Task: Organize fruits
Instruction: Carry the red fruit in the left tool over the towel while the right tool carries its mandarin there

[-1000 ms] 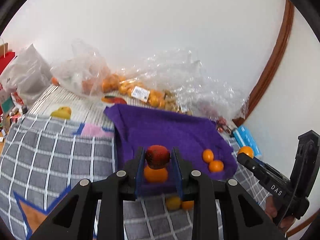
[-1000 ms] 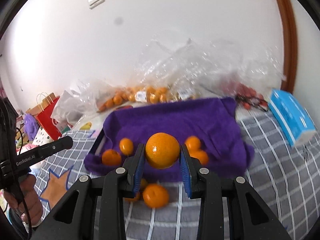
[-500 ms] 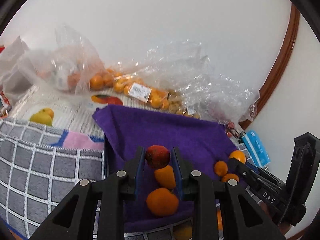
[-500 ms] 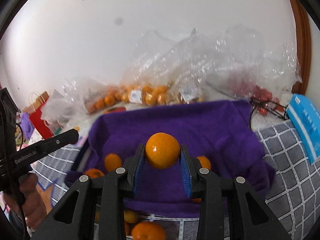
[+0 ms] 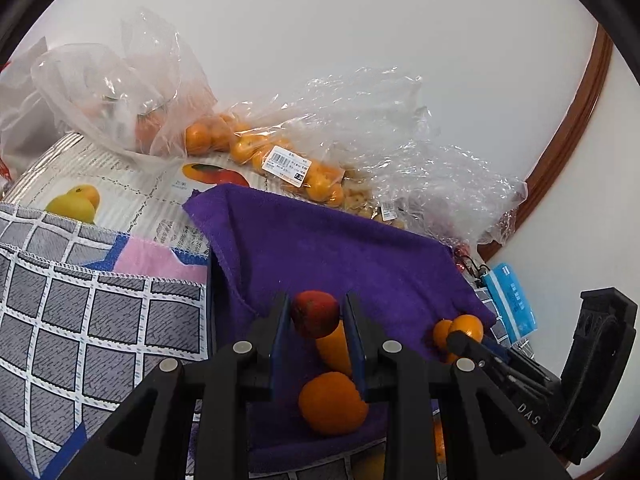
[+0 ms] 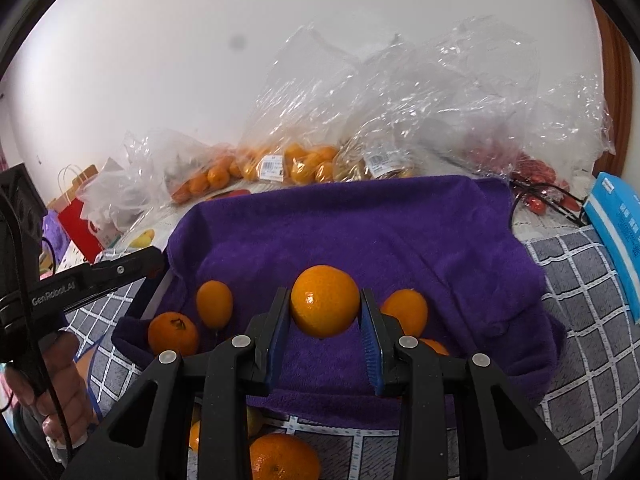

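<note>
The left tongs [image 5: 315, 314] are clamping a small red fruit [image 5: 314, 313] between their blue pads, hanging above the purple towel [image 5: 344, 252]. Below them, an orange [image 5: 332, 402] is lying on the towel at 6 o'clock. The right tongs [image 6: 325, 311] are gripping a round orange [image 6: 325, 300], also over the purple towel [image 6: 360, 232]. Two loose oranges [image 6: 214, 303] are resting on the towel at 9 o'clock of the held one, another [image 6: 404, 311] just beside it at 3 o'clock. Clear bags of fruit [image 6: 292, 164] are lying beyond the towel at 12 o'clock.
</note>
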{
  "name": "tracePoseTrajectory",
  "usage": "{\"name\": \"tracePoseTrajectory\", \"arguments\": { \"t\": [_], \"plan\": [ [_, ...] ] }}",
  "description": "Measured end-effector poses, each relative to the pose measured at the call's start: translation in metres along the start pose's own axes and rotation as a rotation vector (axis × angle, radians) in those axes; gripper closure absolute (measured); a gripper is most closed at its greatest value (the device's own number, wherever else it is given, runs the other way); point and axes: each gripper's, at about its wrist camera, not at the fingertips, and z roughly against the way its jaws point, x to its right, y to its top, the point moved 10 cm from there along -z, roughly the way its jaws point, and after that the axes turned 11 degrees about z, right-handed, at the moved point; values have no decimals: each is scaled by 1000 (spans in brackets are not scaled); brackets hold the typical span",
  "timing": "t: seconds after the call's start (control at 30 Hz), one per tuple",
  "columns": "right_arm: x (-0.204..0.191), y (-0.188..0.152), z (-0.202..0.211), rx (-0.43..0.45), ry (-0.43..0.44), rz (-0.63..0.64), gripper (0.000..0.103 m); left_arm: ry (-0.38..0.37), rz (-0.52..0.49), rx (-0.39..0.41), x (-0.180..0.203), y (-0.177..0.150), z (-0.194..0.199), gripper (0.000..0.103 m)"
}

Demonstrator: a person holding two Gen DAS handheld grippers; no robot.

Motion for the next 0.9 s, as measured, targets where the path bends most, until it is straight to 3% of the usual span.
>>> {"name": "tracePoseTrajectory", "arguments": {
  "t": [0.9],
  "plan": [
    [-17,-16,-20,-82,-7,77,69,28,14,-49,-8,-5,-14,77]
  ]
}}
